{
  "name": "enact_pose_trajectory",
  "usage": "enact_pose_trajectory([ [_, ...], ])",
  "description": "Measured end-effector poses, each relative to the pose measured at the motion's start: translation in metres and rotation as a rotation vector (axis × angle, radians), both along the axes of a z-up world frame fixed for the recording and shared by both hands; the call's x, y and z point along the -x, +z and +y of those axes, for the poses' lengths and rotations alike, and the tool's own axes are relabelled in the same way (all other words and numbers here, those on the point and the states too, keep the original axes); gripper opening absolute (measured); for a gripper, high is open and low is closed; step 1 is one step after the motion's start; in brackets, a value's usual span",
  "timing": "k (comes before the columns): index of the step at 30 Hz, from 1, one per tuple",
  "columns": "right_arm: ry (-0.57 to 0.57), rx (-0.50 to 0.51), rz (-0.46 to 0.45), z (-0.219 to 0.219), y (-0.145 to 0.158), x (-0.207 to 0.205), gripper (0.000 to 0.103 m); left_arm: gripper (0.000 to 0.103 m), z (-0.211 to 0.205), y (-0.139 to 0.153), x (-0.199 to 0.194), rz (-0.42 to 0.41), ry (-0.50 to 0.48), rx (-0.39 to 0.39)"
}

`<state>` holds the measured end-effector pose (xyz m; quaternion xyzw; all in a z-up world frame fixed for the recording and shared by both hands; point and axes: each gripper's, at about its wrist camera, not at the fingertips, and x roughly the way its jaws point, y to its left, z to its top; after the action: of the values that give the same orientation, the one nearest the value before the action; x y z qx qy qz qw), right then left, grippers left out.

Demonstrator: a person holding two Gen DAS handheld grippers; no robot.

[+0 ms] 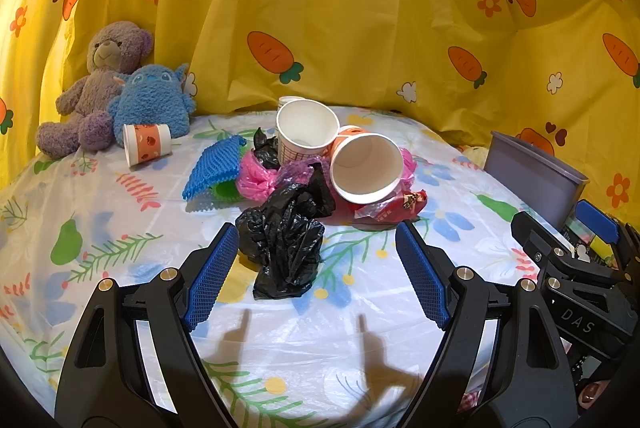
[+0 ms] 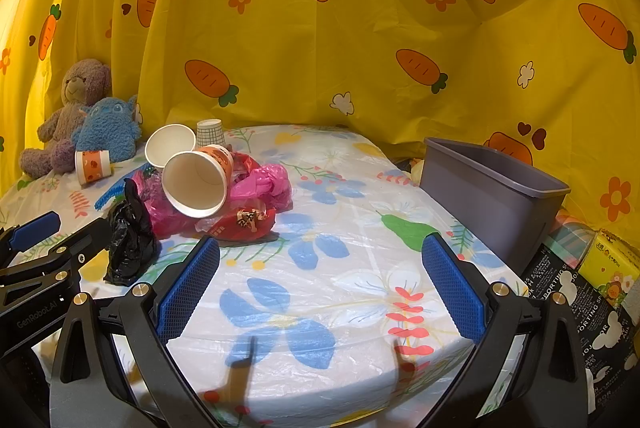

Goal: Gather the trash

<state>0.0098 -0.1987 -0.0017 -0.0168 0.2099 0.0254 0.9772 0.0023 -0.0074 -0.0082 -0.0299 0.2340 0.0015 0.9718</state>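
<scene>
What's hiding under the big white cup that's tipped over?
The tipped cup rests on a red wrapper, pink plastic bags and another orange-patterned cup. Whatever lies deeper in that pile is covered.

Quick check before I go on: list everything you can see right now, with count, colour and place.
cups: four, white and orange; three at the pile, one by the toys
black bags: two, pile front and back
pink bags: pink, mid pile
red wrapper: one, under front cup
blue mesh: one, pile's left
bin: one, grey, right edge
bear: one, purple, back left
blue plush: one, beside bear
table: floral cover
left claw: open, around front black bag
right claw: open, empty
</scene>
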Motion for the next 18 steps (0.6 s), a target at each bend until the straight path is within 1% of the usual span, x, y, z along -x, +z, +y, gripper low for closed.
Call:
enact_pose_trajectory([
  [18, 0.009, -0.008, 0.002, -0.0009, -0.0015, -0.0022, 0.098, 0.08, -0.0048, -0.0039, -0.006, 0.017, -0.012, 0.002],
])
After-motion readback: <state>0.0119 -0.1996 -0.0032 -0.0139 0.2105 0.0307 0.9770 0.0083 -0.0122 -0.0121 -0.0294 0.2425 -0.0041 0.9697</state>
